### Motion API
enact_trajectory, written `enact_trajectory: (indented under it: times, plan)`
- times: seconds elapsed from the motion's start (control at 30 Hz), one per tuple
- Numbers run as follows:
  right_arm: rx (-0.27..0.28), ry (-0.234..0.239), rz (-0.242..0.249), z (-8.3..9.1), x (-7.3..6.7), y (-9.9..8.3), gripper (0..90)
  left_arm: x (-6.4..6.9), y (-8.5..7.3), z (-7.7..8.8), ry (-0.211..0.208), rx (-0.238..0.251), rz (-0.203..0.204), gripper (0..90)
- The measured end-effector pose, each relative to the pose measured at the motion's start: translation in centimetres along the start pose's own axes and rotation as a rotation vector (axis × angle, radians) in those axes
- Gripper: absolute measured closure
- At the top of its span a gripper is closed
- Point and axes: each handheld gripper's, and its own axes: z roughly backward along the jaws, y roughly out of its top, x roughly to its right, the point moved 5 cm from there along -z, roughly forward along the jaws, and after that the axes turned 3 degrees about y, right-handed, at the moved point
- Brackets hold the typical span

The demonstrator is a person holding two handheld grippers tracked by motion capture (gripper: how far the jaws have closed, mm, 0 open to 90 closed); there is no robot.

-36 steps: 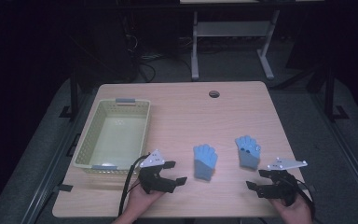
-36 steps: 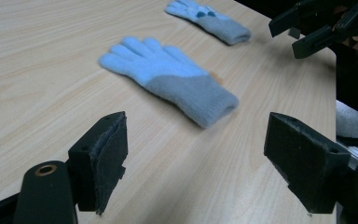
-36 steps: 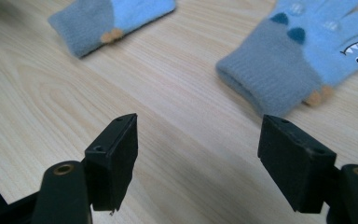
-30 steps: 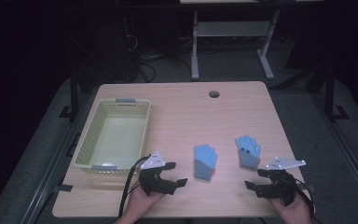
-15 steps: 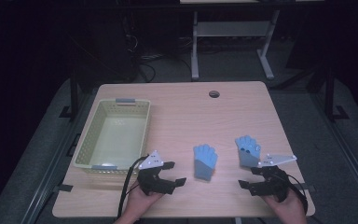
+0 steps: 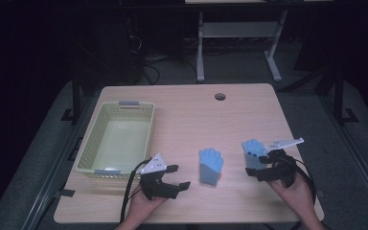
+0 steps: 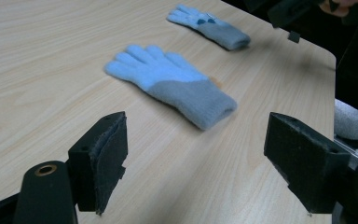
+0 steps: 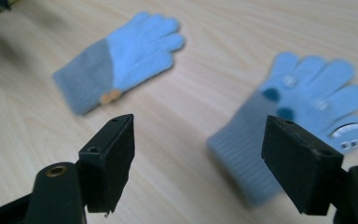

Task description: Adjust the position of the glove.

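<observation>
A pale green basket [image 6: 117, 139] sits empty at the worktop's [image 6: 187, 110] left. The left claw [image 6: 175, 177] rests wide open beside it. Two blue gloves with grey cuffs lie flat: the plain glove [image 6: 210, 165] centrally, the patterned glove [image 6: 254, 152] just ahead of the wide-open right claw [image 6: 258, 165]. The right gripper view alone reveals dark dots and white marks on the patterned glove.
</observation>
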Motion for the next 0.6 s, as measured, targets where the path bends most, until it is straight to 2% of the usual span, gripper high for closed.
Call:
enact_trajectory:
  times: [0.13,0.3,0.33,0.43,0.6]
  plan:
    - [-0.012,-0.013,-0.008,0.2,0.7,0.9,25.5,0.1,0.1,0.1,0.005,0.0,-0.003,21.3]
    - [-0.033,-0.015,-0.011,0.0,1.4,1.6,25.8,-0.1,0.3,0.4,0.021,0.025,0.001,21.6]
    - [-0.04,-0.017,-0.014,0.0,1.5,1.7,25.8,-0.2,0.3,0.5,0.023,0.022,-0.011,21.6]
    - [-0.049,-0.025,-0.016,-0.2,2.0,2.2,26.6,-0.2,0.2,0.3,0.018,0.029,0.007,21.6]
    - [-0.068,-0.044,-0.011,-0.3,2.5,3.1,28.2,-0.1,0.1,0.1,0.013,0.018,0.002,21.6]
